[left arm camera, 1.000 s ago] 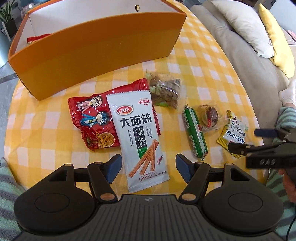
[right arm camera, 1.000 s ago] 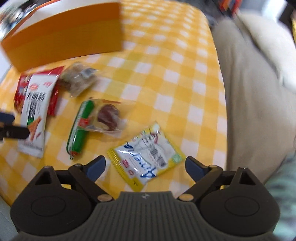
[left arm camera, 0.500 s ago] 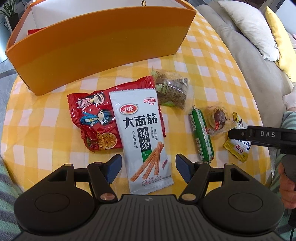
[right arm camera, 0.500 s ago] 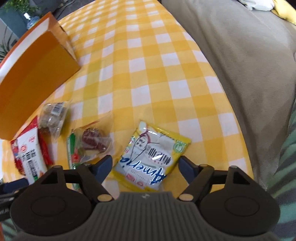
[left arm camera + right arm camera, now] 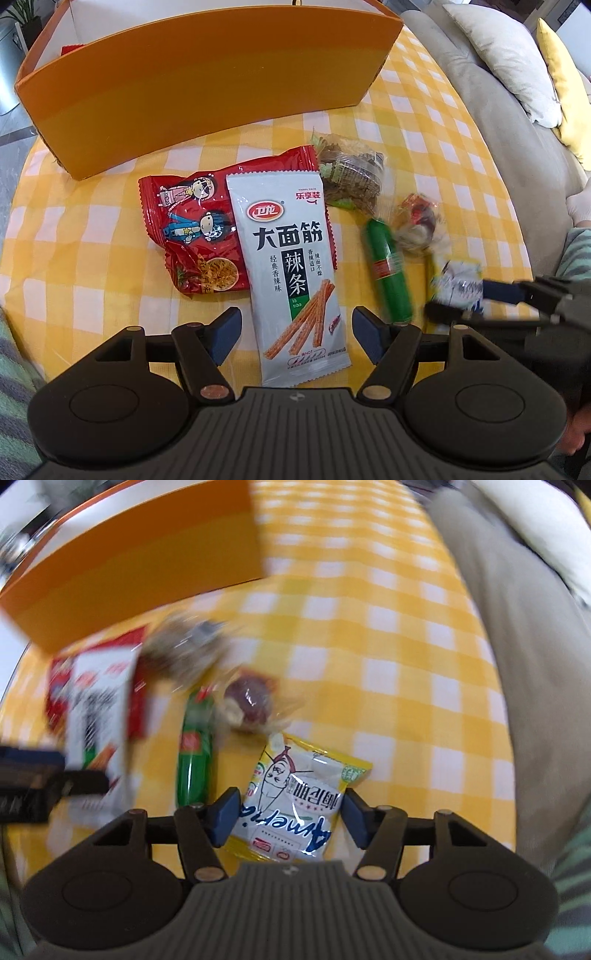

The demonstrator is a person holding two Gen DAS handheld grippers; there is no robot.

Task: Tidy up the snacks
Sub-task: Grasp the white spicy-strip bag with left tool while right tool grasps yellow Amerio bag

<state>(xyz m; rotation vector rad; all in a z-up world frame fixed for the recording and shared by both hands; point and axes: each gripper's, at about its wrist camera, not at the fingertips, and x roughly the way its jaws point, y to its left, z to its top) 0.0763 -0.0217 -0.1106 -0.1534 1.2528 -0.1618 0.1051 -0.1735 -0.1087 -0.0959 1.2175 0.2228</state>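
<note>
A yellow and white snack packet [image 5: 303, 790] lies on the checked tablecloth between the fingers of my right gripper [image 5: 289, 812]. Its jaws are closing, with the pads at the packet's side edges and the packet still flat. In the left wrist view the same packet [image 5: 458, 280] is blurred between those fingers. My left gripper [image 5: 295, 328] hangs open, opening a little wider, astride the near end of a grey-white spicy strip packet [image 5: 291, 266]. That packet overlaps a red noodle snack packet [image 5: 192, 229]. A green sausage [image 5: 389, 273] lies between the two grippers.
An orange box [image 5: 184, 85] with a white inside stands at the back of the table, something red in its left corner. Two clear-wrapped snacks [image 5: 351, 173] [image 5: 417, 225] lie near the sausage. A grey sofa [image 5: 498, 122] with cushions runs along the table's right edge.
My right gripper has come down over the yellow packet and its jaws have narrowed around it. The left gripper has barely moved over the grey-white packet.
</note>
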